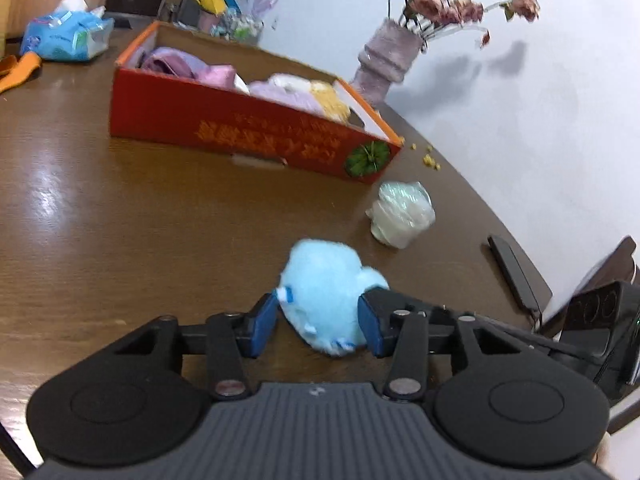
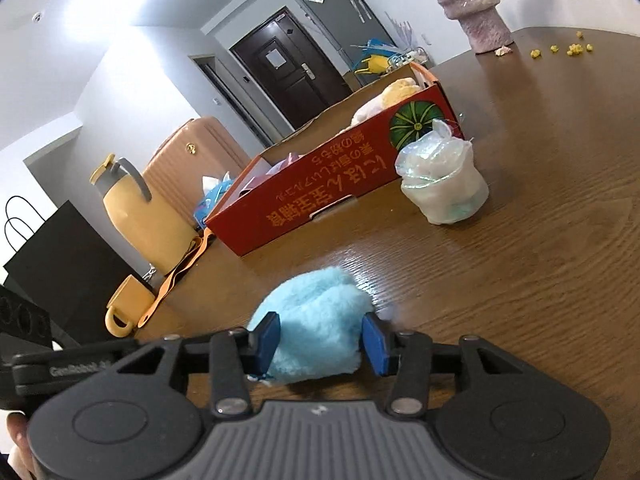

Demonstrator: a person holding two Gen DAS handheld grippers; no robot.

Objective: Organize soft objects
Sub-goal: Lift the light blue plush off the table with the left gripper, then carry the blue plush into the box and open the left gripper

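A light blue plush toy [image 1: 326, 300] sits between the blue pads of my left gripper [image 1: 320, 320], which is shut on it just above the brown table. In the right wrist view the same blue plush [image 2: 316, 332] is also squeezed between the pads of my right gripper [image 2: 320, 344]. A red cardboard box [image 1: 248, 128] lies further back and holds purple, pink, white and yellow soft things. It also shows in the right wrist view [image 2: 320, 196]. A small soft item wrapped in clear plastic [image 1: 402, 214] lies on the table by the box's right corner; it shows in the right wrist view too [image 2: 444, 184].
A pink vase with dried flowers [image 1: 386, 60] stands behind the box. A blue tissue pack [image 1: 66, 36] lies far left. A black remote [image 1: 514, 272] lies near the right table edge. A yellow jug [image 2: 140, 216], a yellow cup [image 2: 126, 308] and a black bag [image 2: 60, 264] stand left.
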